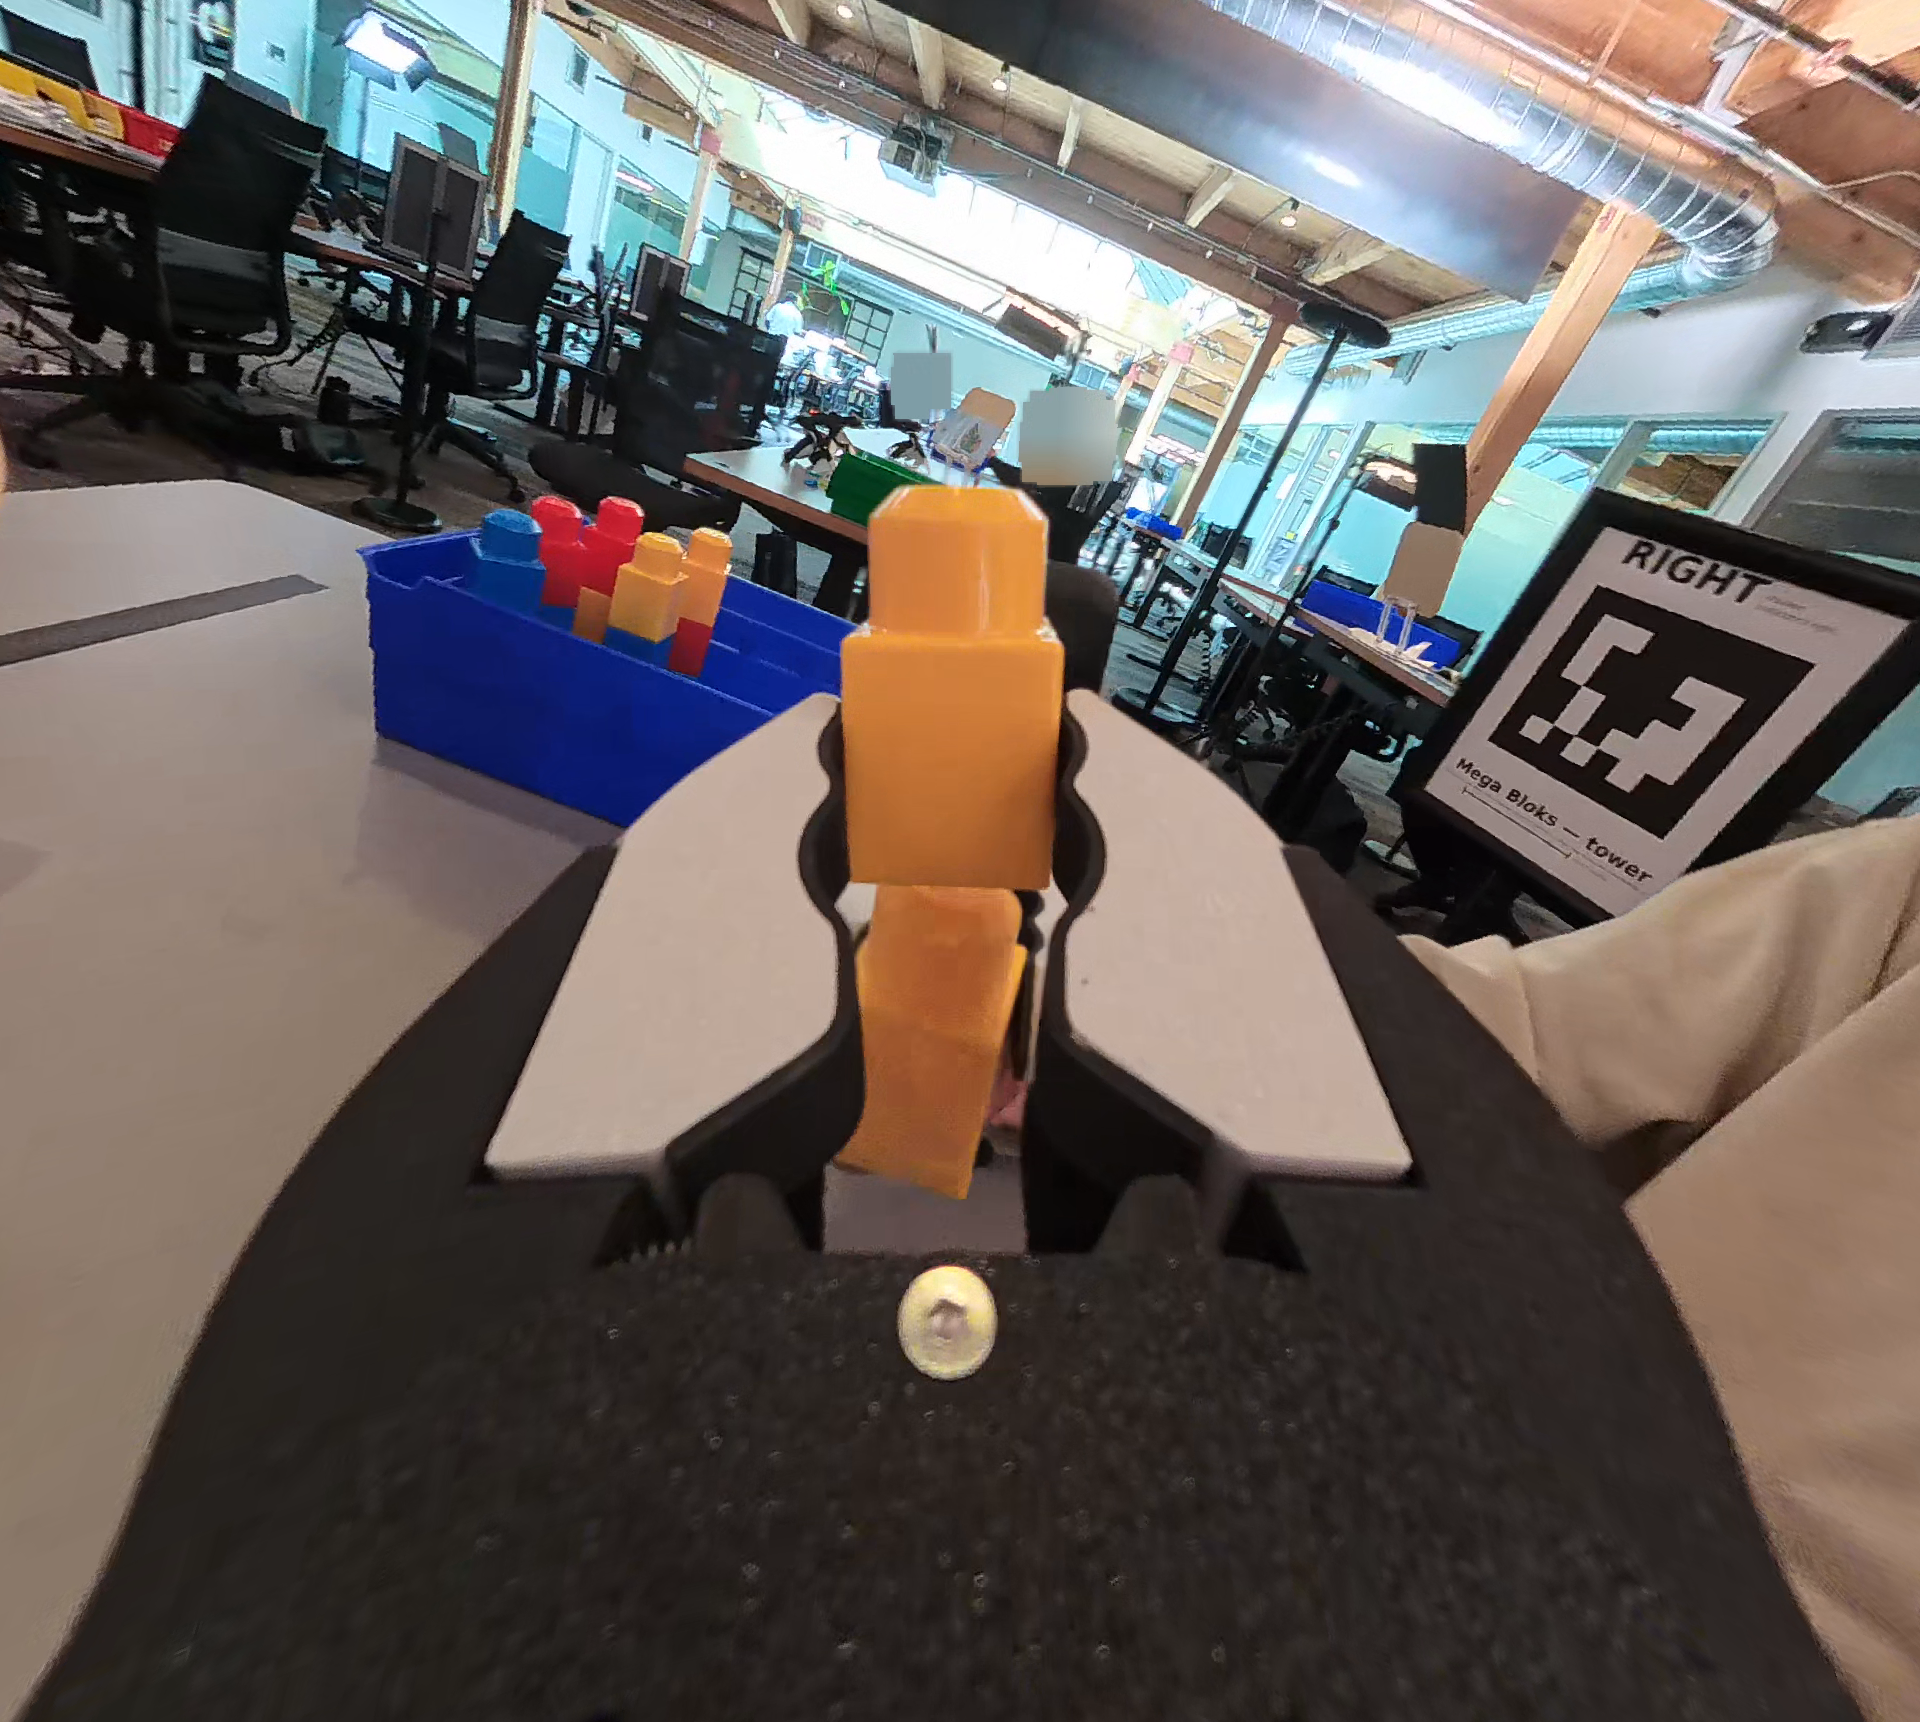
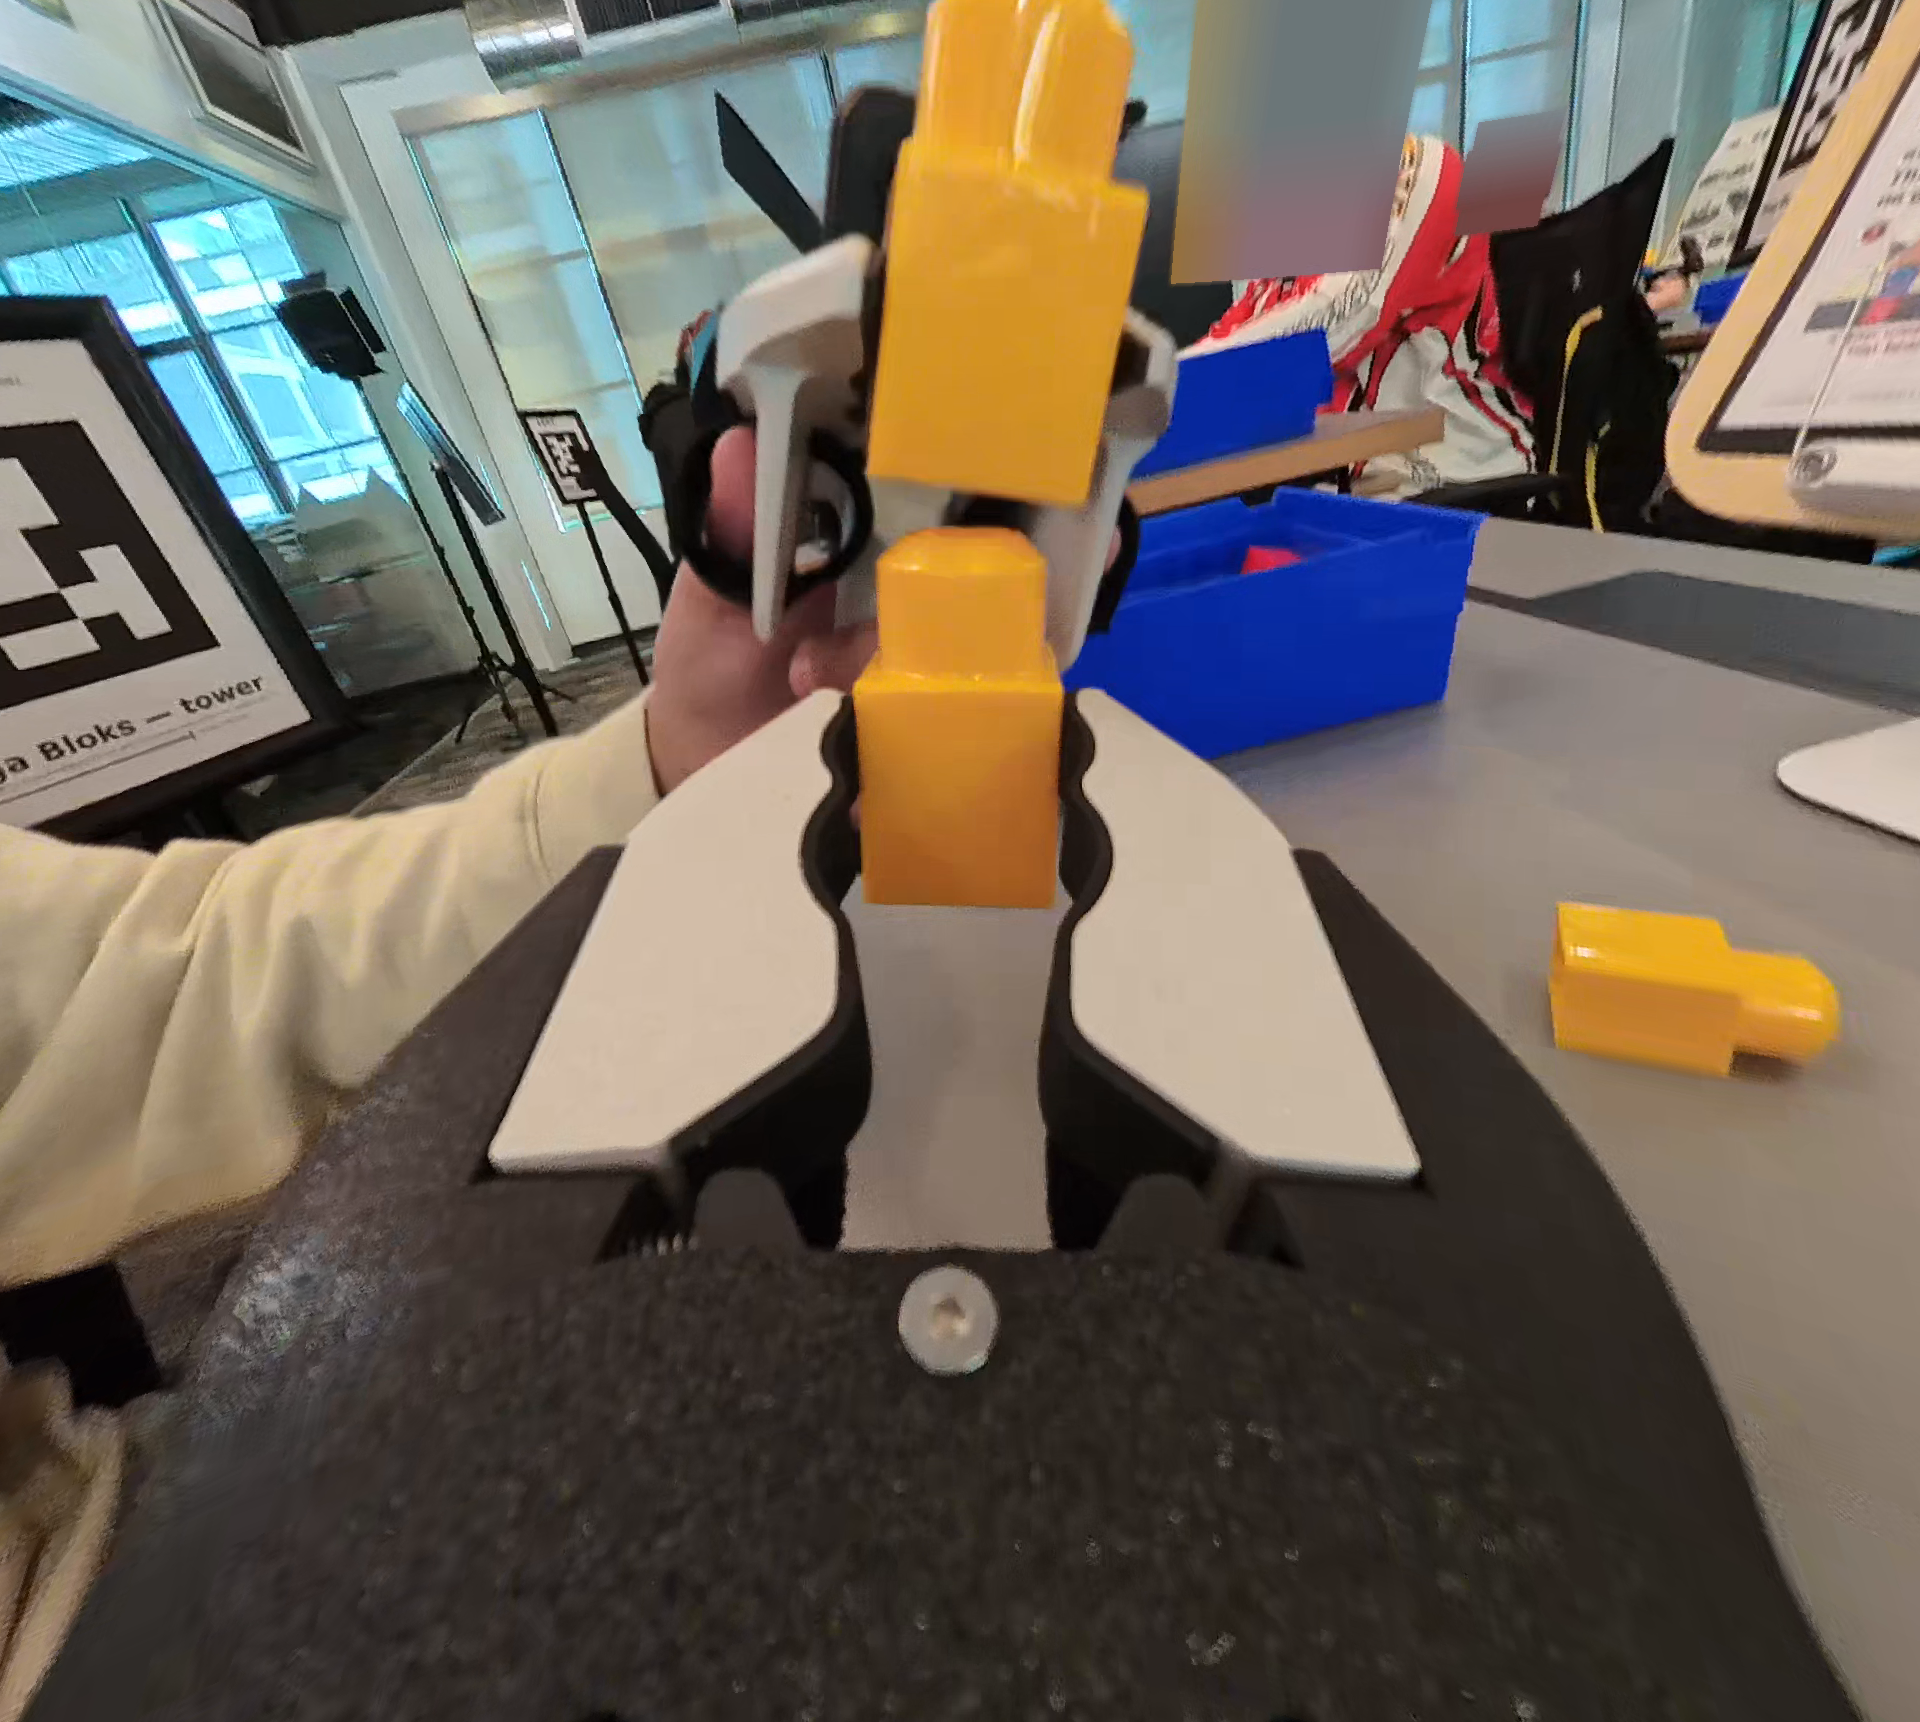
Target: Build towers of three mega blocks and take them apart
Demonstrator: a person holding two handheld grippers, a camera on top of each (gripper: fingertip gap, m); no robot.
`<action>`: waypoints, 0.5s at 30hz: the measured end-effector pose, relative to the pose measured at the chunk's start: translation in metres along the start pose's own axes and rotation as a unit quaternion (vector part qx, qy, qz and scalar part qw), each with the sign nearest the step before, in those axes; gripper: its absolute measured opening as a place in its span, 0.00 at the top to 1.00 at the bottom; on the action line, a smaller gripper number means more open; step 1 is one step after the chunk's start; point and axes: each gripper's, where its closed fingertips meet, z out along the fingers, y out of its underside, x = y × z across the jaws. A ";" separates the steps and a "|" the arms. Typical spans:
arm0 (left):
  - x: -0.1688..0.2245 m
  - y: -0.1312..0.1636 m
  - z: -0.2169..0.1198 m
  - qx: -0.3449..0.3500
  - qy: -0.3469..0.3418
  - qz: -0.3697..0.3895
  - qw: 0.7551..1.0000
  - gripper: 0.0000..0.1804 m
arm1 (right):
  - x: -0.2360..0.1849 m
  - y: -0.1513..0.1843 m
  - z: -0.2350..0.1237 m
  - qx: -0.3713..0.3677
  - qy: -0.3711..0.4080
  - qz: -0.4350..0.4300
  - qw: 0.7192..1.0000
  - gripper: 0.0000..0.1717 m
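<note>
In the left wrist view my left gripper point(image 1: 951, 768) is shut on an orange block point(image 1: 951, 716), stud up, both pads against its sides. Below it, between the fingers, shows a second orange block point(image 1: 935, 1038). In the right wrist view my right gripper point(image 2: 956, 789) is shut on that second orange block point(image 2: 956, 779), stud up. The left gripper's fingers point(image 2: 800, 322) hold the first orange block point(image 2: 1008, 301) just above it, tilted a little, with a small gap between the two blocks. A third orange block point(image 2: 1683, 986) lies on its side on the grey table point(image 2: 1558, 820).
A blue bin point(image 1: 540, 706) on the table holds several blue, red and orange block stacks point(image 1: 613, 581); it also shows in the right wrist view point(image 2: 1299, 633). Framed marker signs point(image 1: 1652, 696) point(image 2: 94, 571) stand beside the table. A cream sleeve point(image 2: 260, 945) reaches across.
</note>
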 end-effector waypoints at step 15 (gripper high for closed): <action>-0.008 0.028 0.009 -0.029 0.038 -0.031 0.998 0.80 | 0.007 -0.006 -0.013 0.060 -0.025 0.059 0.996 0.79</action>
